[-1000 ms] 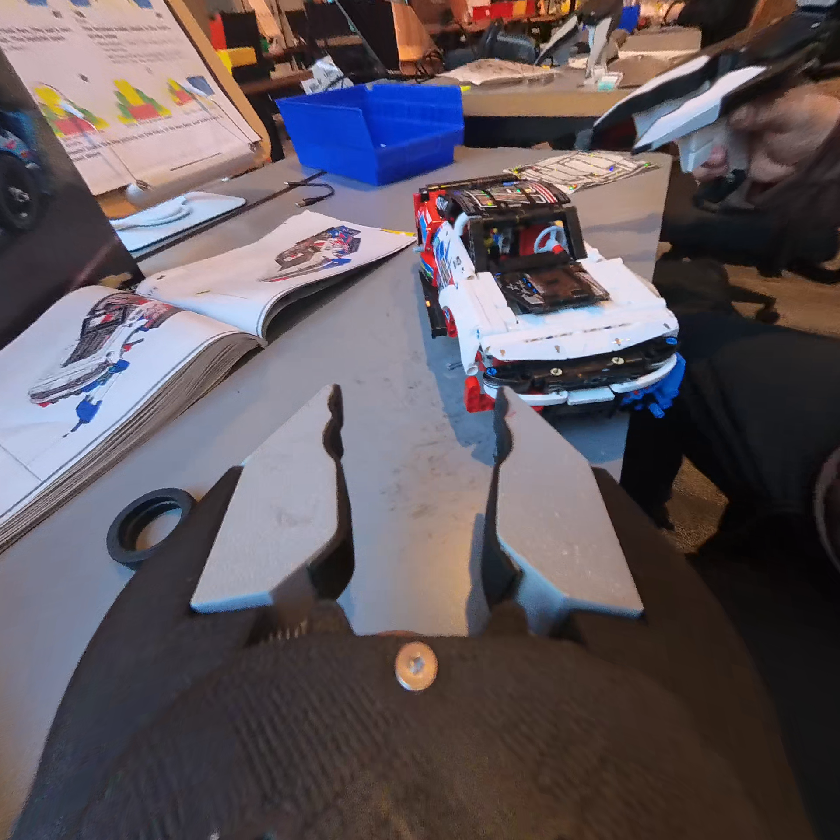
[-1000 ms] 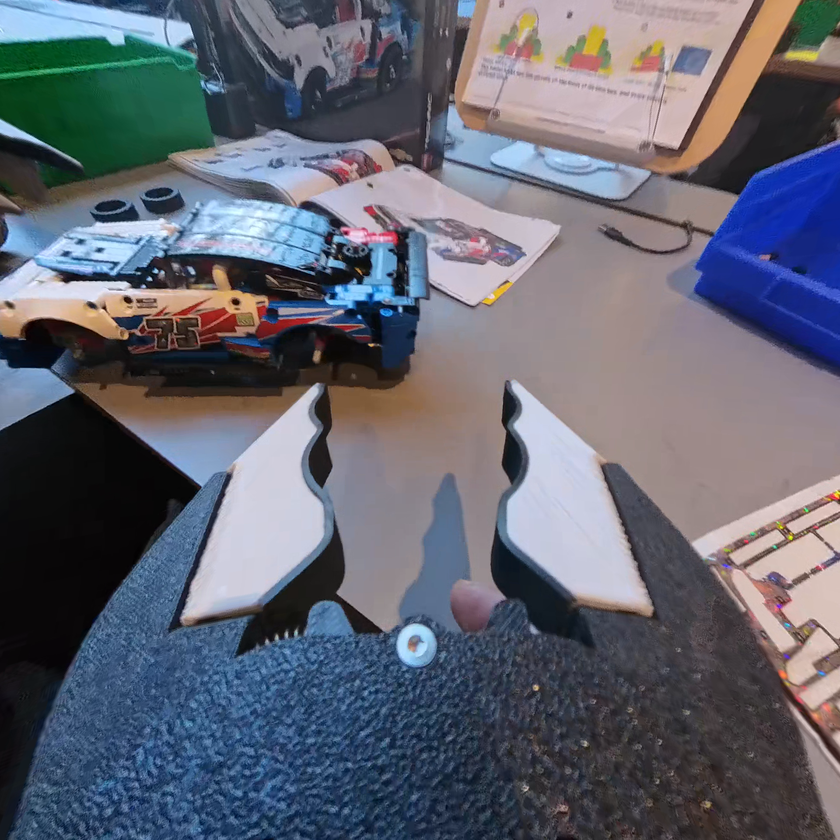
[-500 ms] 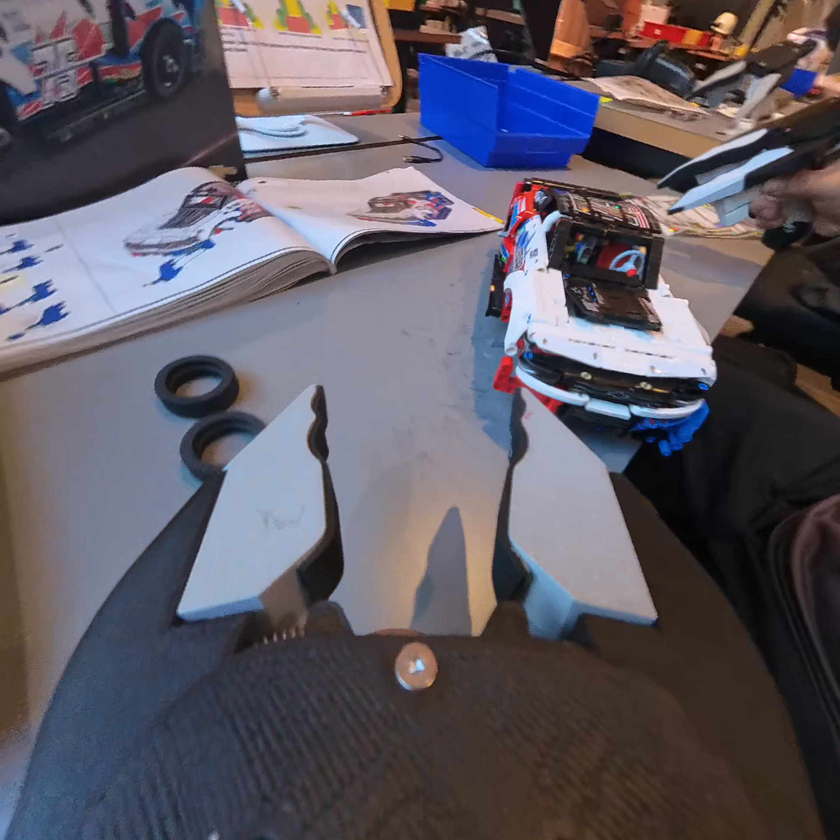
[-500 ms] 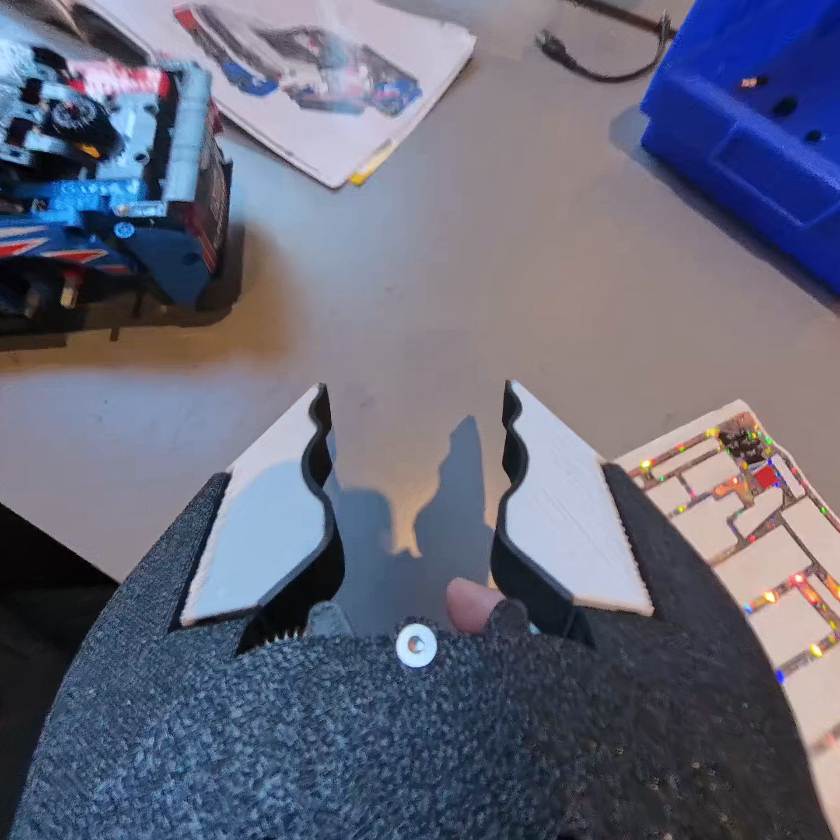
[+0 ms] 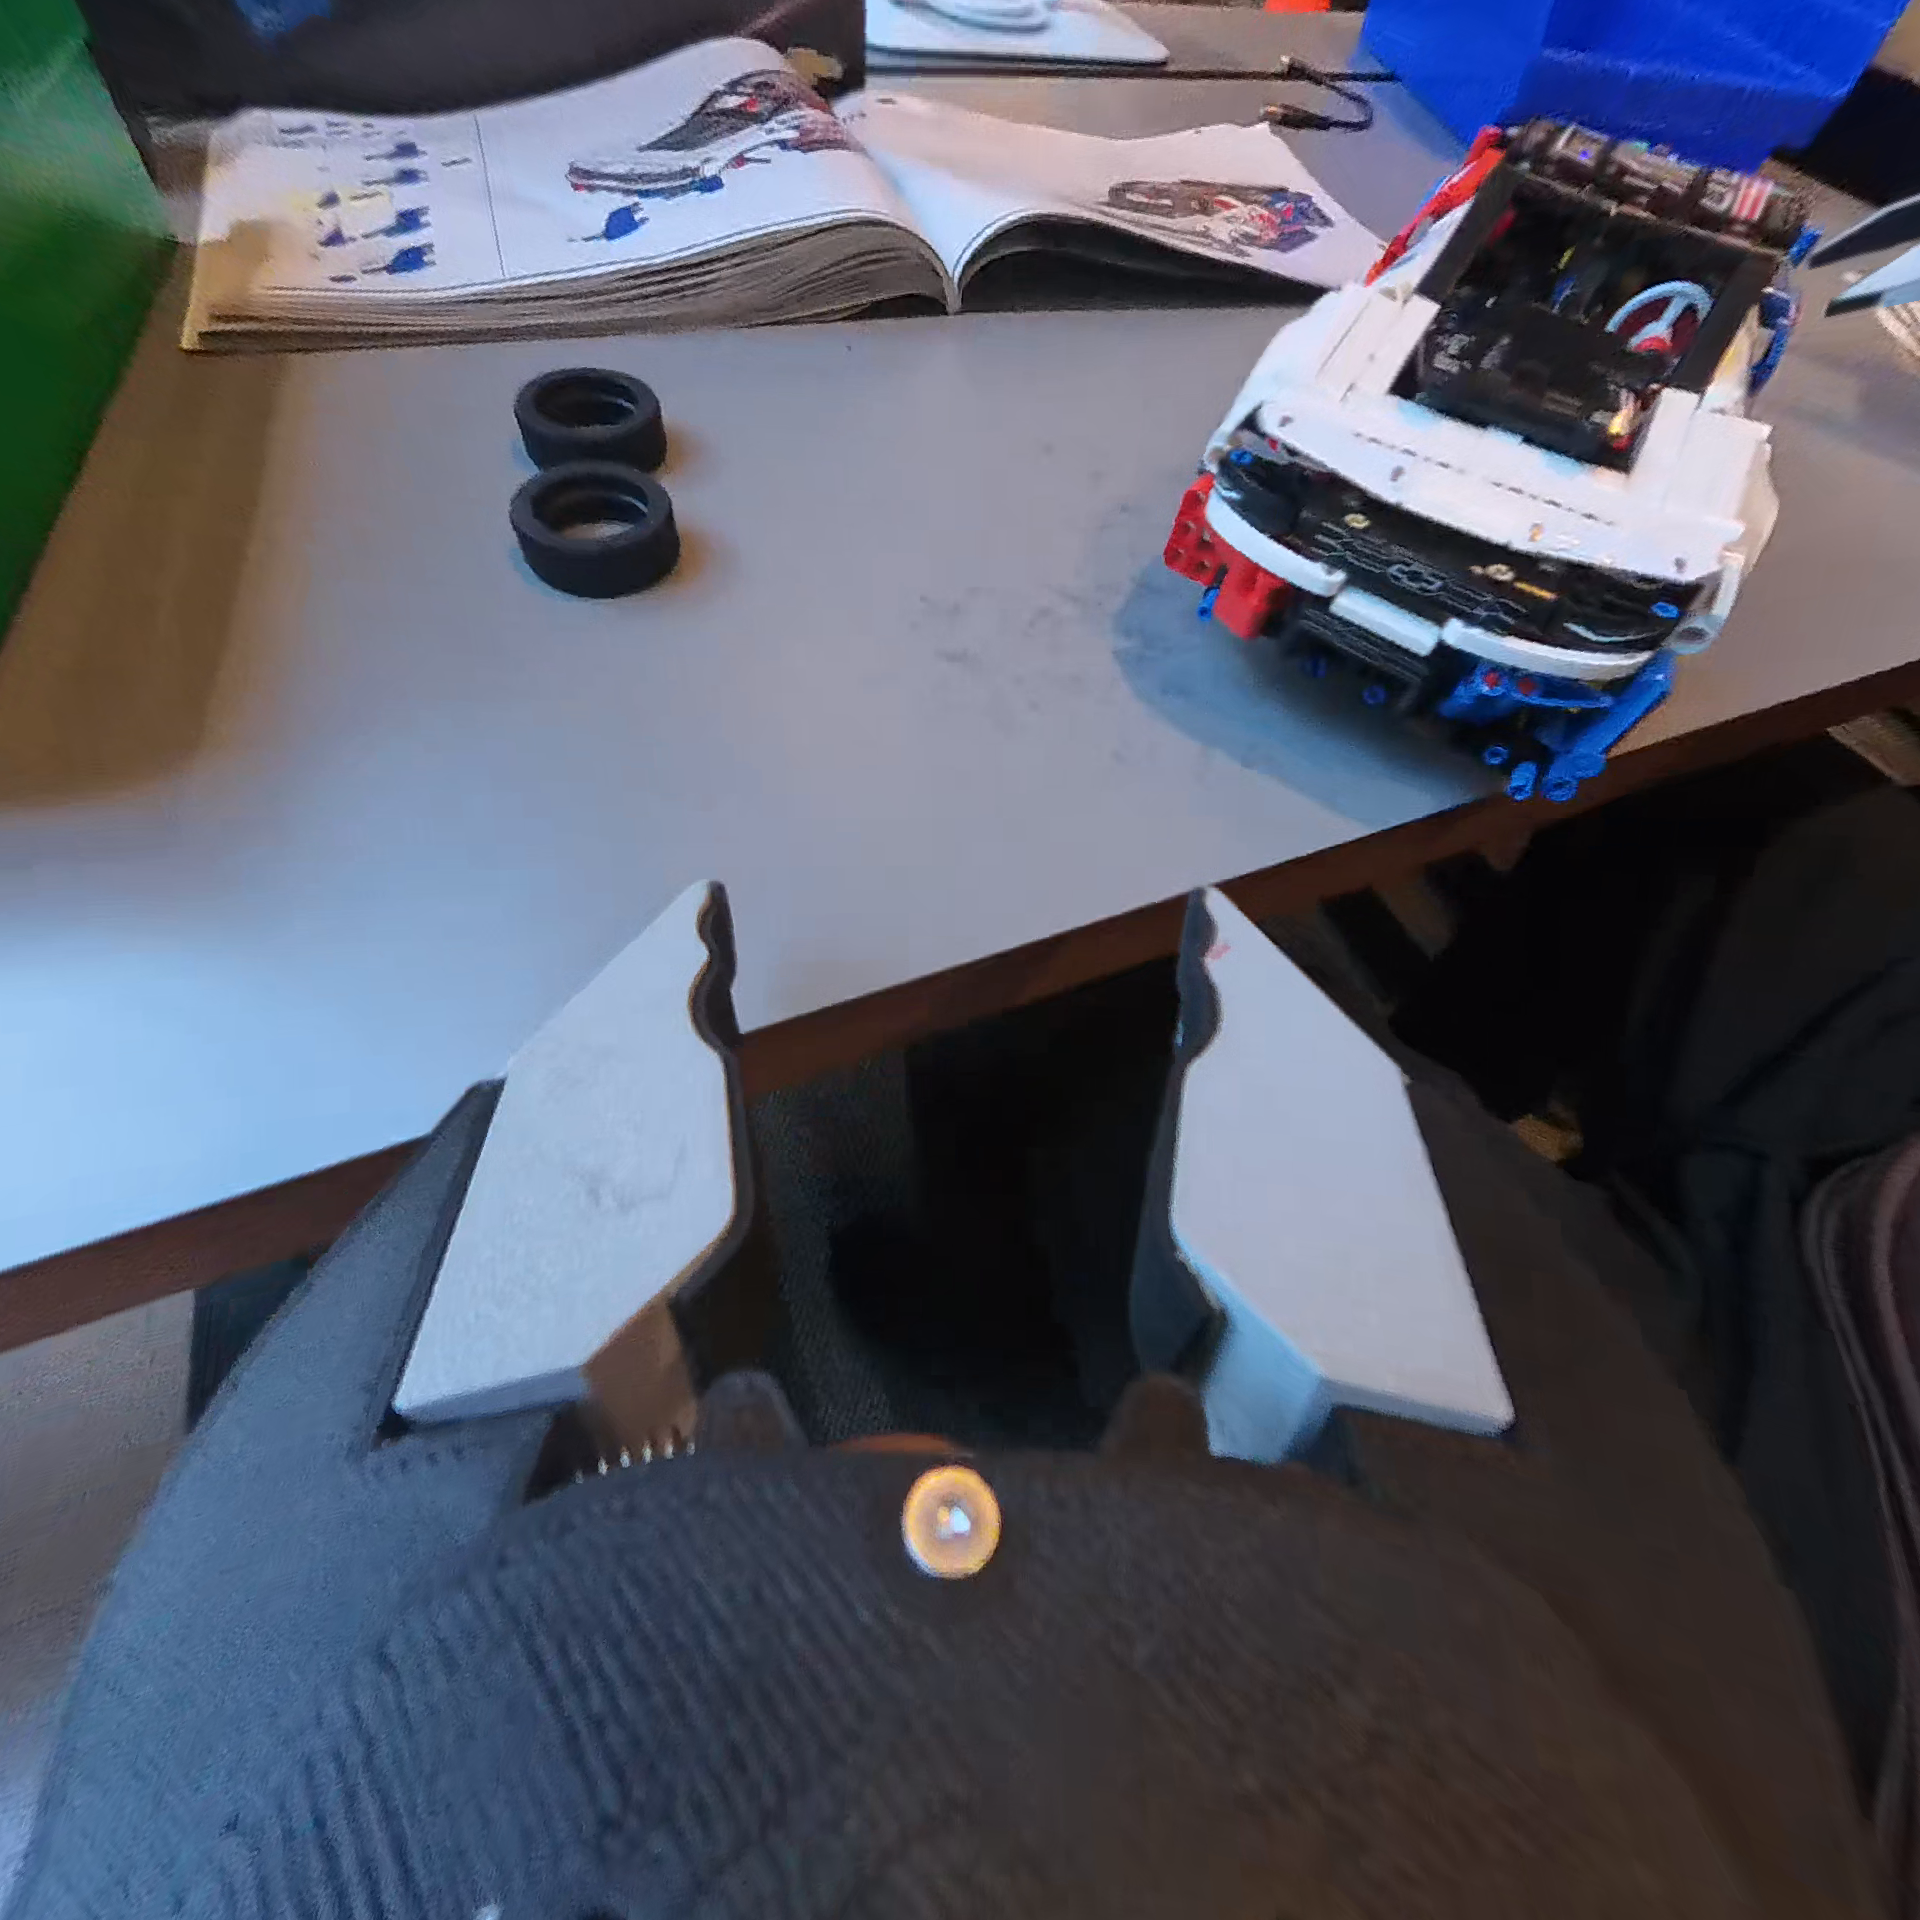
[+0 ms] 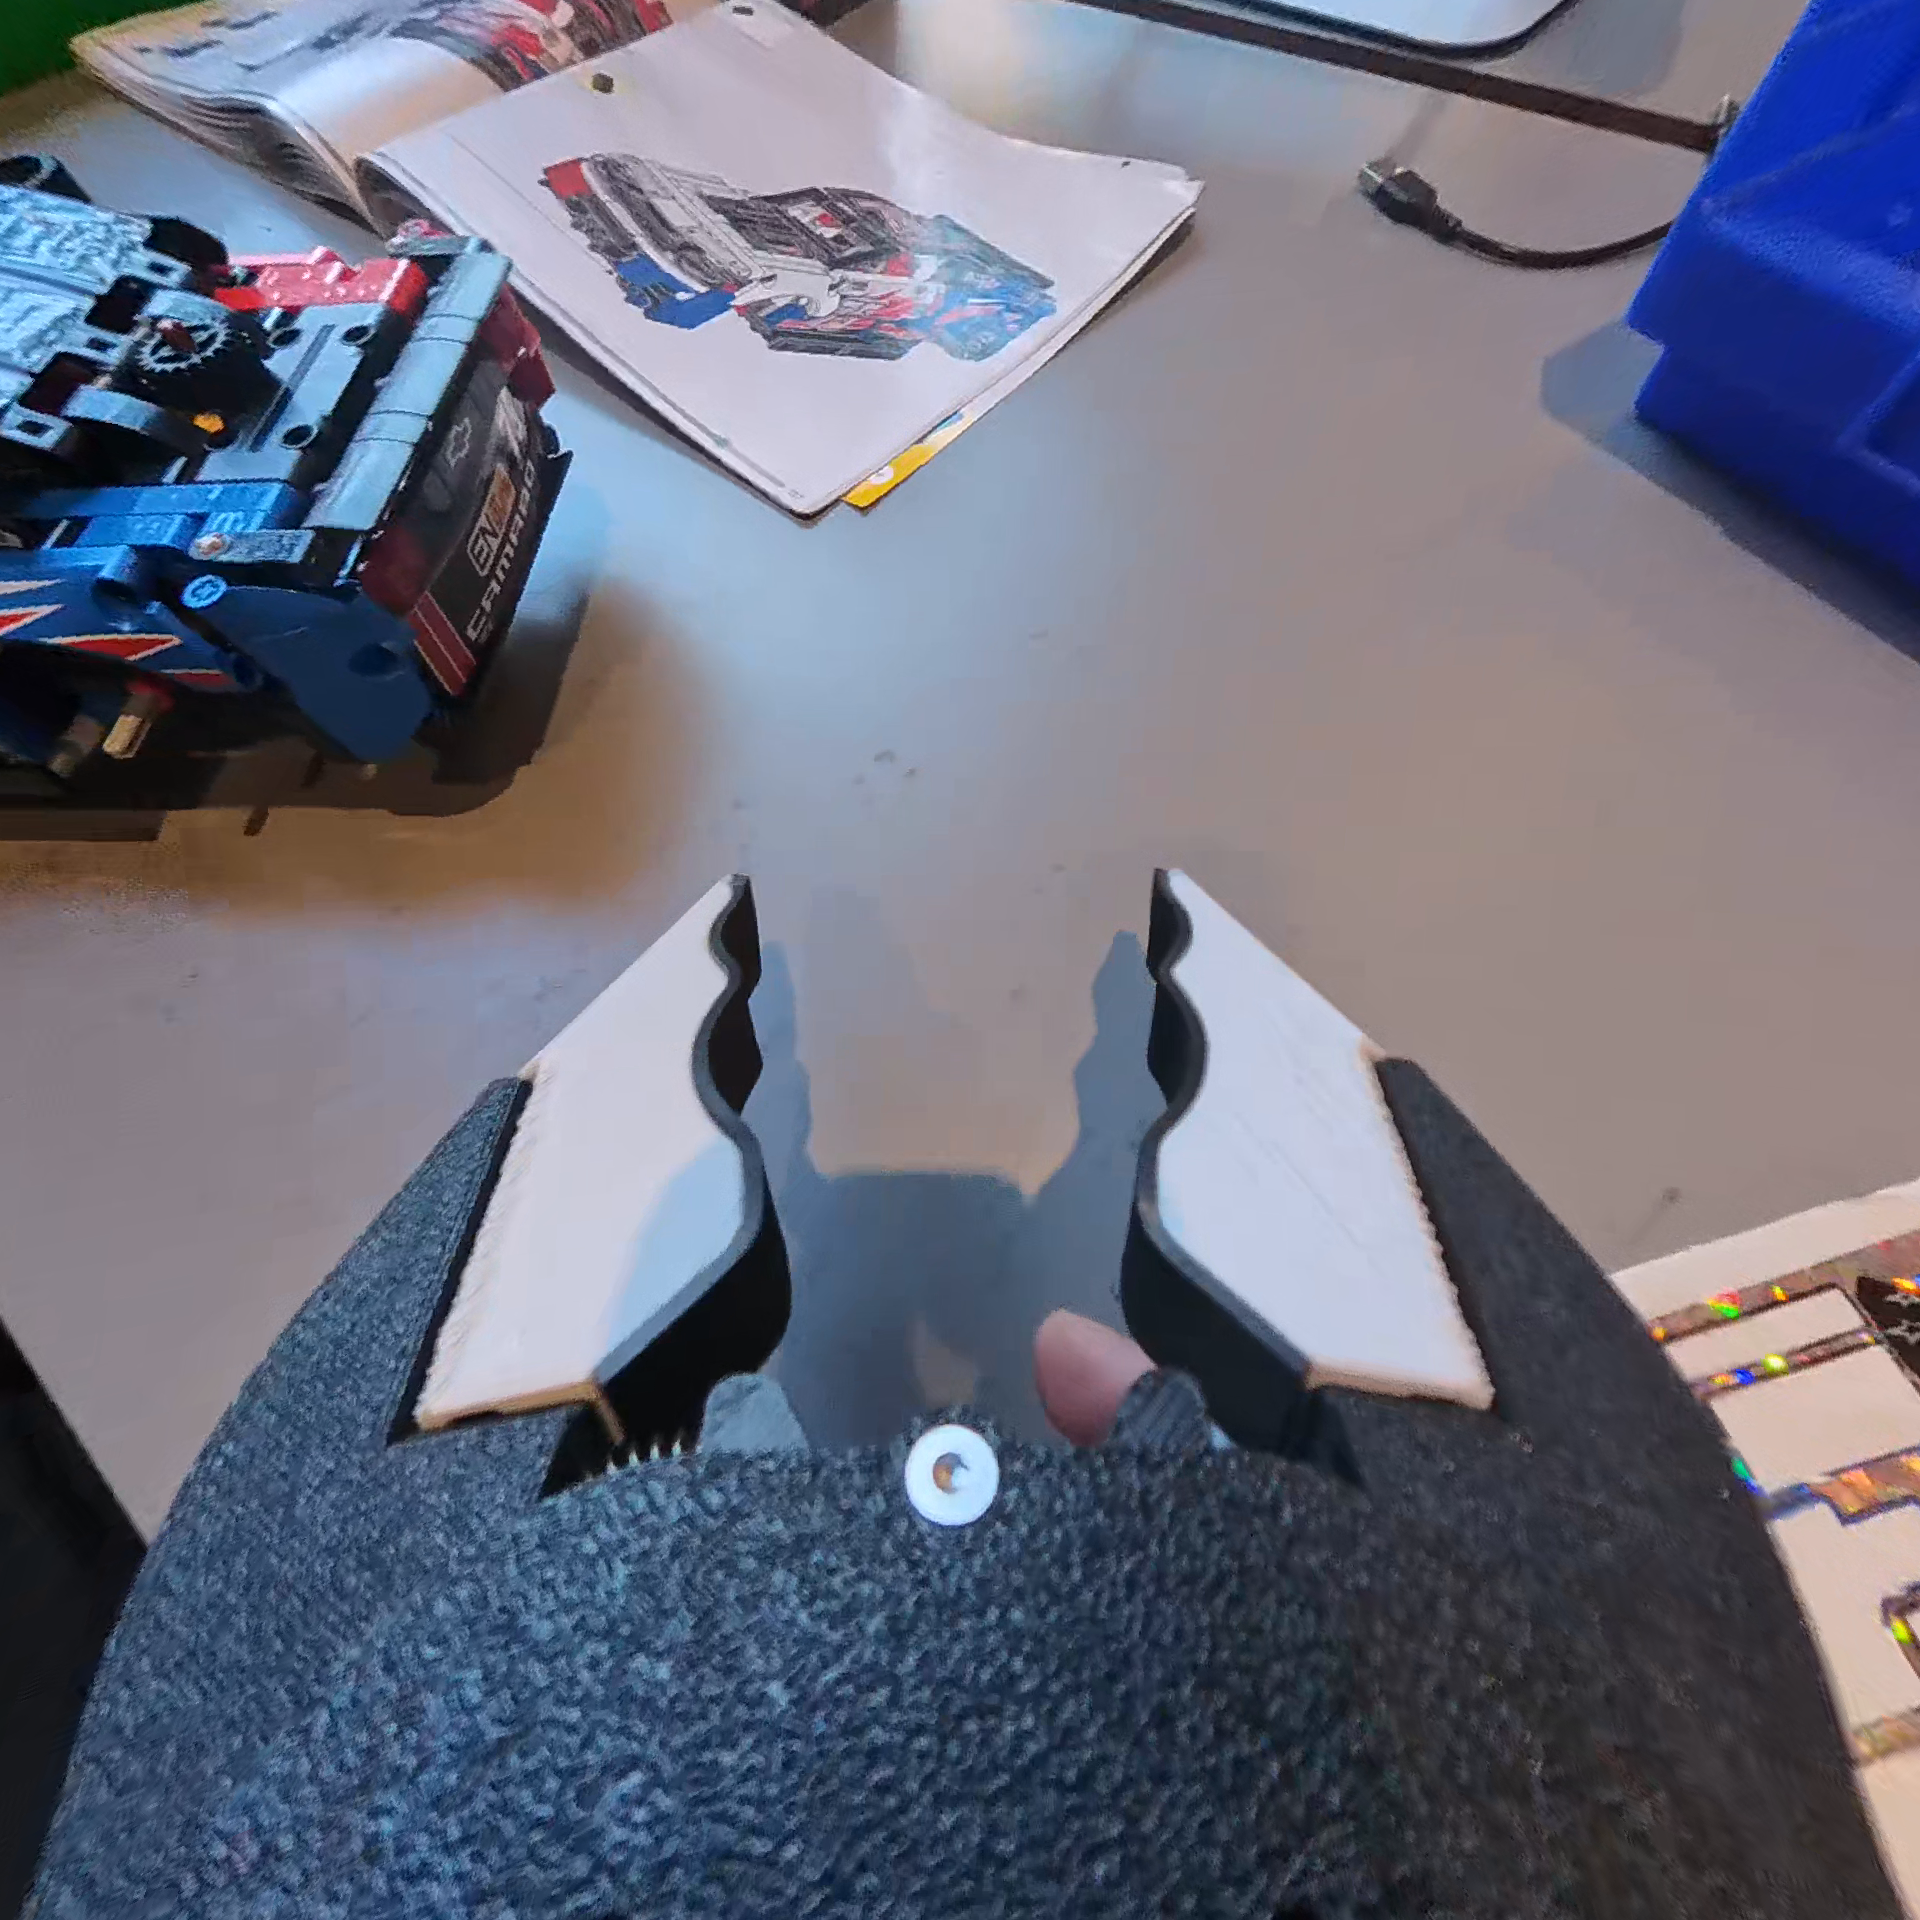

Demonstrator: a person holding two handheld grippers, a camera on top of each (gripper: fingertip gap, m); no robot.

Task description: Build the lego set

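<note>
Lego car (image 5: 1486, 499) sits at the near right corner of the grey table (image 5: 831, 727), nose toward the edge, its blue front parts just over the rim. Nearest in the left wrist view, the left gripper (image 5: 956, 904) hangs spread and empty over the table's near edge, tilted down so the dark floor shows between its fingers. The right gripper (image 6: 945, 883) is likewise parted and holds nothing, angled down above bare tabletop; a fingertip (image 6: 1081, 1382) shows at its base, and a glittery sticker sheet (image 6: 1808, 1455) lies at its right.

Farther in, two black tyres (image 5: 592, 478) lie side by side, touching, well left of the car. Beyond them an open instruction booklet (image 5: 727, 177) shows printed car drawings; its text is too small to read. The car's rear (image 6: 260, 468) carries lettering. A blue bin (image 6: 1808, 291) stands at far right.
</note>
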